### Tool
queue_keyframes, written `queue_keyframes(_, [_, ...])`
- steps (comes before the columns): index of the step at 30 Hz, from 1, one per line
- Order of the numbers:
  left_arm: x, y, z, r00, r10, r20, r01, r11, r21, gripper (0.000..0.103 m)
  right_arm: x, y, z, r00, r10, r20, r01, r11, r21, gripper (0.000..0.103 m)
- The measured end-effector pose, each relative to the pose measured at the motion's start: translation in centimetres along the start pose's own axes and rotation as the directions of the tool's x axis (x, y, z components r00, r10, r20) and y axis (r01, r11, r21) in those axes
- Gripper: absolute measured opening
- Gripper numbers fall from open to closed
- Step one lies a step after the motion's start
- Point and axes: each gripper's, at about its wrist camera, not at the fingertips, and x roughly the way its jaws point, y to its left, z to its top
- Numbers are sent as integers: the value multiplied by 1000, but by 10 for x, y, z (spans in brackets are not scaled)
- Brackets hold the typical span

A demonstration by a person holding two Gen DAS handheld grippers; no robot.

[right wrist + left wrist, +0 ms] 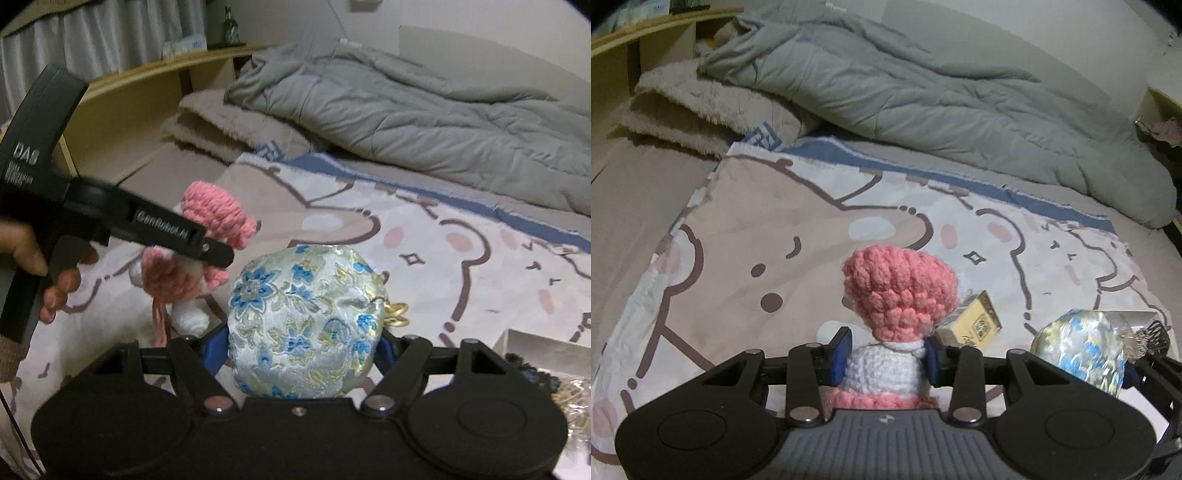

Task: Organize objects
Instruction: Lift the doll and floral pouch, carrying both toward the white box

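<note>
My left gripper [886, 356] is shut on a pink and white crochet doll [899, 291], held upright above the cartoon-print cloth [746, 236]. The doll also shows in the right wrist view [214, 214], clamped in the left gripper [207, 247]. My right gripper [304, 345] is shut on a round silver pouch with blue and gold flowers [306, 317]. The pouch also shows in the left wrist view [1082, 350], just right of the doll. A small yellow box [979, 325] lies on the cloth behind the doll.
A rumpled grey duvet [923, 92] and a folded fluffy beige blanket [701, 110] lie at the far side of the bed. A wooden headboard shelf [155, 74] stands at the back left. A clear box with trinkets [546, 358] sits at the right.
</note>
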Motion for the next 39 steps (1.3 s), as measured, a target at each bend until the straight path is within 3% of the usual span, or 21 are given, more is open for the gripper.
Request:
queue_keyframes(18, [-52,-19,-14,996,-28,87,25,999,35,41,-64,-15,4,990,-61,127,56,997,44,76])
queue_keyframes(25, [-64,-29,-18,993,-18,120,10,997,71,41,-81,-27,1,987,-84,139,73,994,84,76])
queue_keyframes(39, [-69,-73,-22,987,-97,129,82,990,119,41,-108,-64,-8,977,-157,147,134,979,157,76])
